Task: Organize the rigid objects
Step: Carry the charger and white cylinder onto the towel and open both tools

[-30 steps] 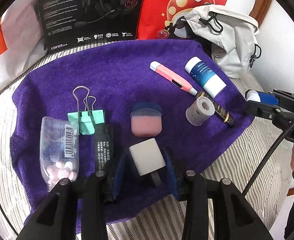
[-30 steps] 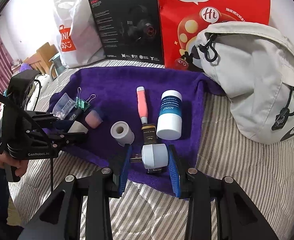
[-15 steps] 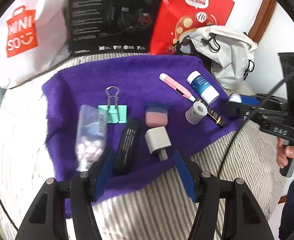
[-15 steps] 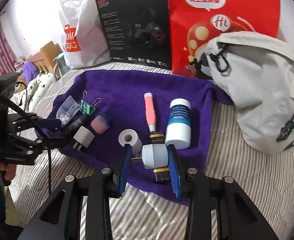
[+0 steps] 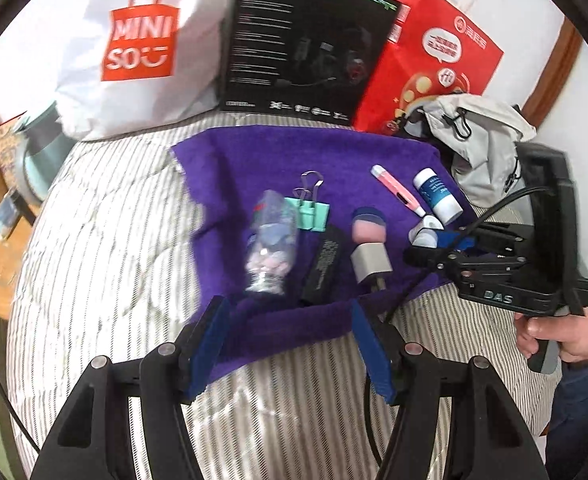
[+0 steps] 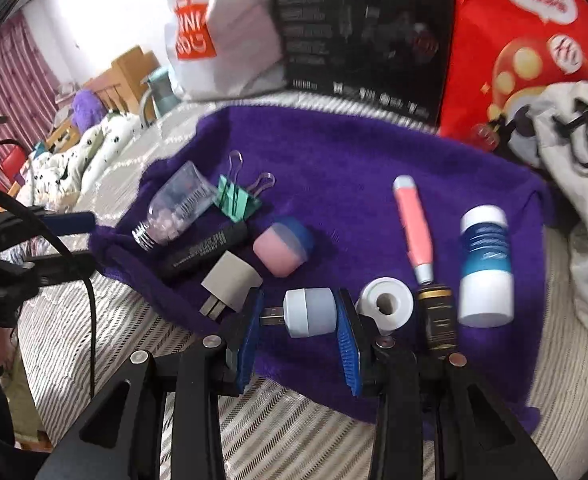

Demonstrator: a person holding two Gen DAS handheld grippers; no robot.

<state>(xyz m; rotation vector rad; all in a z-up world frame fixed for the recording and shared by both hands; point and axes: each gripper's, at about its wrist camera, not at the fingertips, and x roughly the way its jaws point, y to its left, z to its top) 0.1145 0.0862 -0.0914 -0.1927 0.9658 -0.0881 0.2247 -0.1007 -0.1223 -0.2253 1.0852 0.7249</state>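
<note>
Objects lie in a loose row on a purple towel [image 6: 357, 152] over striped bedding [image 5: 106, 240]. Behind it stand a white "MINISO" bag [image 5: 134, 44], a black box [image 5: 305, 48] with print too small to read and a red bag [image 5: 433, 60]. On the towel: a clear bottle [image 6: 174, 210] holding pink tablets, a white-and-blue bottle [image 6: 485, 264], a black tube [image 6: 206, 250], a pink pen [image 6: 413, 228], a green clip [image 6: 236, 200], a white charger [image 6: 230, 284]. The right gripper [image 6: 299, 314] clenches a small USB plug [image 6: 309, 312] just above the towel's near edge; its body reads "DAS". The left gripper [image 5: 290, 342] hangs released, holding nothing.
</note>
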